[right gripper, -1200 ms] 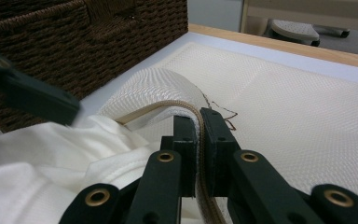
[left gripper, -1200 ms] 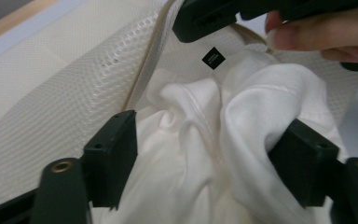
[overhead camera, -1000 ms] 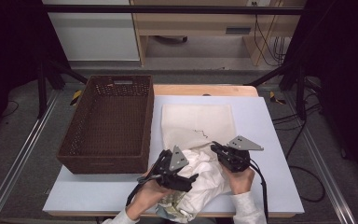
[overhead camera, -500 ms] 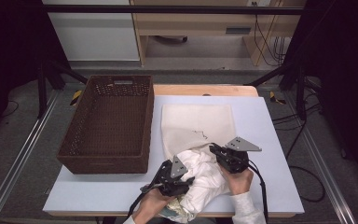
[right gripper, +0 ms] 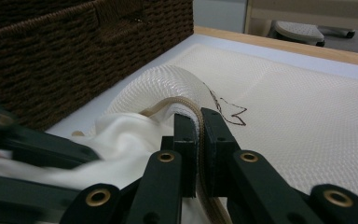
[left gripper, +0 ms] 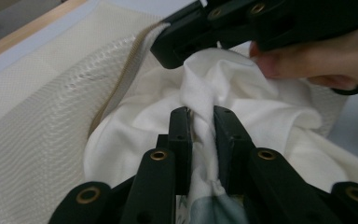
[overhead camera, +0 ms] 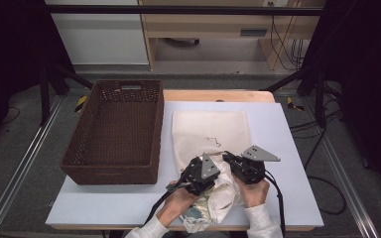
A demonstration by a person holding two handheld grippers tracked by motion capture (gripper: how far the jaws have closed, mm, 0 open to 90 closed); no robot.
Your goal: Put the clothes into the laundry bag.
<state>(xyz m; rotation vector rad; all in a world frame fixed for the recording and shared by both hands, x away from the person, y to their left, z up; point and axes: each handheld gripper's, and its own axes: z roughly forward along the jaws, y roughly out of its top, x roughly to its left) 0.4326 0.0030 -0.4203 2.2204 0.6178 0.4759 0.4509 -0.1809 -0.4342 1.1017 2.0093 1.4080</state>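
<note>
the white garment [left gripper: 223, 88] is lying bunched at the near edge of the table [overhead camera: 287, 148], half inside the mesh laundry bag [overhead camera: 211, 131]. the left gripper [left gripper: 200, 116], its jaws having just been closing, is pinching a fold of it, while the right gripper [right gripper: 199, 123] is clamping the bag's zip rim [right gripper: 186, 105] up. next, probably, the fold needs pushing deeper in. both hands are sitting low, close together.

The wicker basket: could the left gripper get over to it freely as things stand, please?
Probably not yet. The left gripper has just been closing, and its jaws now pinch a fold of white cloth that sits in the mesh bag. The basket stands open, with bare table between.
</note>
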